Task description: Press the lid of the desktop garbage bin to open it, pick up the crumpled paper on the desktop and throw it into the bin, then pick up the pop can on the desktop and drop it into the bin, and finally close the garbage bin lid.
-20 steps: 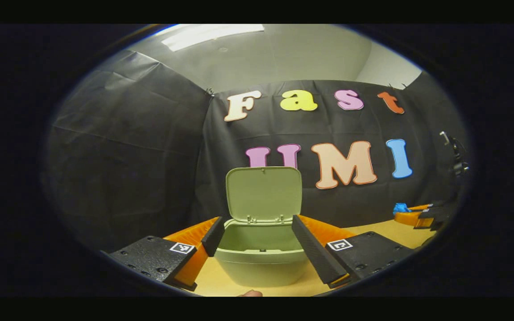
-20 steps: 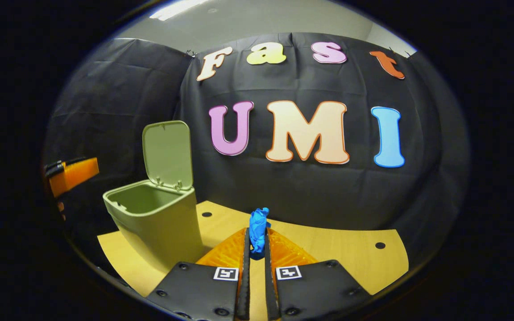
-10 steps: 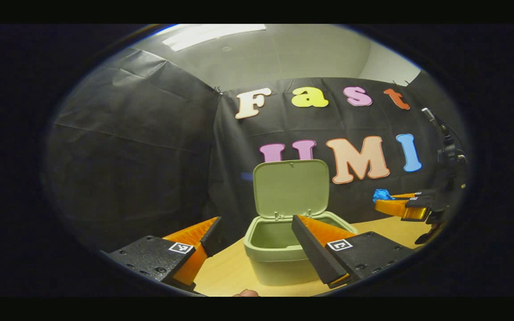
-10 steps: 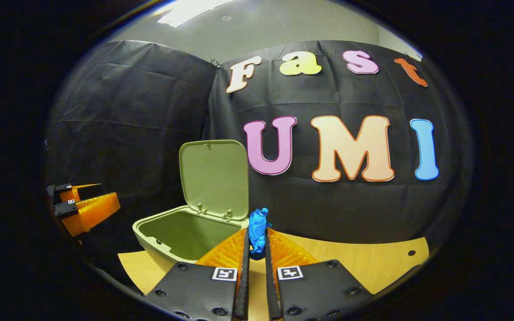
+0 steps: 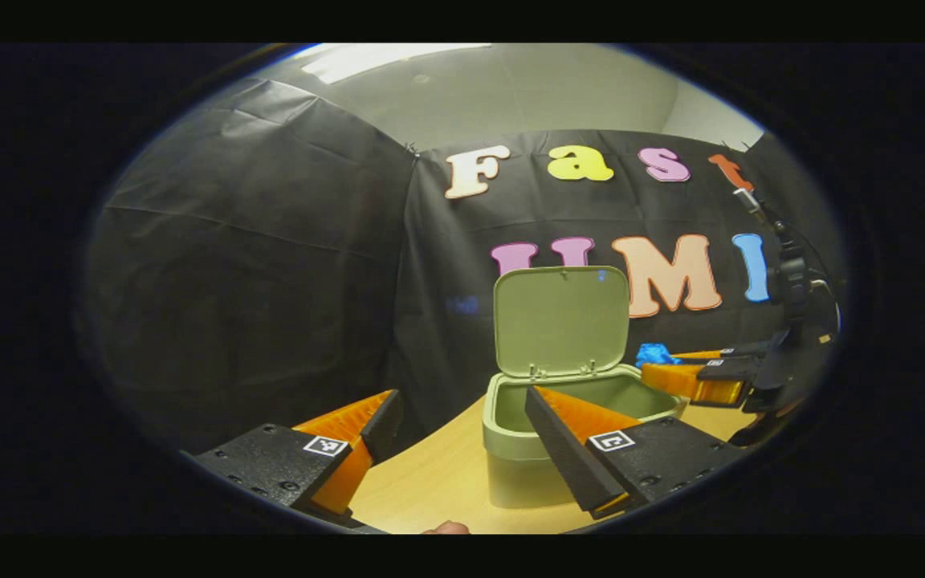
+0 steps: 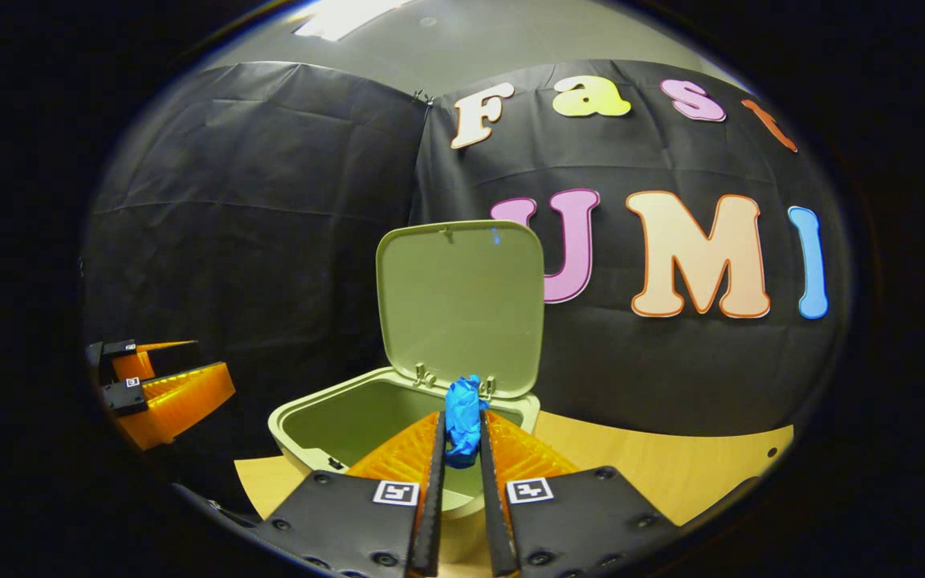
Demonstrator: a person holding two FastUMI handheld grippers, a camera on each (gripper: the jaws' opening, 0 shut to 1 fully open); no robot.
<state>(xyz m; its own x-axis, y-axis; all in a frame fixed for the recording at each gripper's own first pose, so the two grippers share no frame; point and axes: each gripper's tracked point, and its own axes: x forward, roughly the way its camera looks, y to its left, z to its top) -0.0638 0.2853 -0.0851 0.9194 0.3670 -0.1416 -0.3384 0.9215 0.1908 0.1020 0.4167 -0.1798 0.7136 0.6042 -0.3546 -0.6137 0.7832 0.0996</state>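
Black cloth walls back a pale wooden table (image 6: 655, 474). Sage-green plastic desktop bin (image 6: 326, 421) stands on it, hinged lid (image 6: 462, 305) upright, cavity looks empty. Right gripper (image 6: 462, 437): fingers clenched on the blue crumpled paper wad (image 6: 462, 417), wad upright, held above the bin's near rim, opening just ahead and below. Left gripper (image 5: 462, 425): fingers spread, empty, to the bin's left.

- No readable text, brand or number on the bin (image 6: 398, 417).
- Small square black-and-white code tags (image 6: 395, 492) on the gripper bodies carry patterns, not words.
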